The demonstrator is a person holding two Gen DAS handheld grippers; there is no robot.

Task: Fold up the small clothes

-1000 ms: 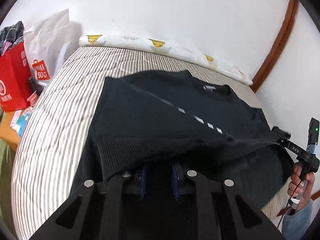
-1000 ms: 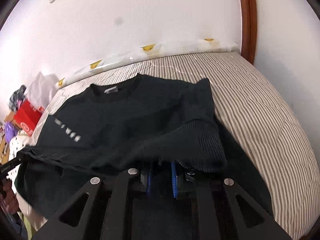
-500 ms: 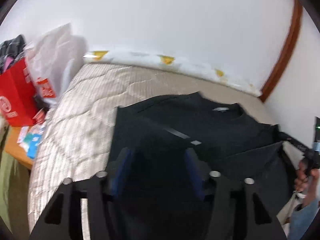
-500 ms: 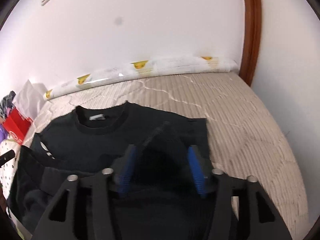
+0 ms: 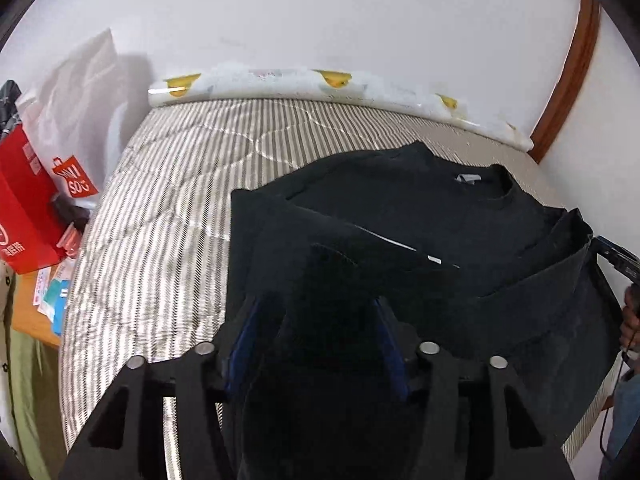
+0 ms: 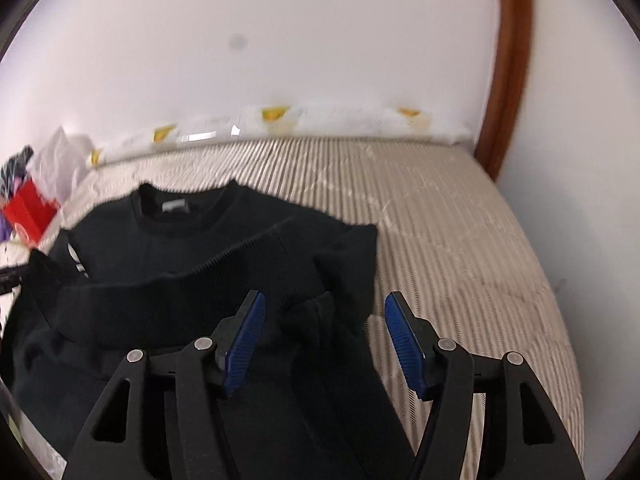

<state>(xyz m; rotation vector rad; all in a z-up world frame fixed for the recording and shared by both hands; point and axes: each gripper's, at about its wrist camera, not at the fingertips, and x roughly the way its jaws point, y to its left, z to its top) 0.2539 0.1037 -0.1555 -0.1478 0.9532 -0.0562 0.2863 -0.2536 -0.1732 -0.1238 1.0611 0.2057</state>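
Observation:
A black sweater (image 5: 400, 208) lies on the striped mattress (image 5: 172, 208), collar toward the wall, its ribbed hem folded up over the body. It also shows in the right wrist view (image 6: 192, 248). My left gripper (image 5: 316, 320) is open, its blue pads wide apart over the sweater's left corner, with loose cloth between them. My right gripper (image 6: 324, 320) is open too, over the sweater's right corner, with a fold of cloth lying between the pads. The right gripper shows at the left wrist view's right edge (image 5: 616, 256).
A patterned white roll (image 5: 320, 84) lies along the wall at the mattress's far edge. A red paper bag (image 5: 24, 200) and a white bag (image 5: 80, 120) stand off the left side. A brown door frame (image 6: 508, 60) rises at the far right corner.
Both grippers were shut on the sweater's hem corners a second ago. They carried the hem up toward the collar, then opened and let it drop.

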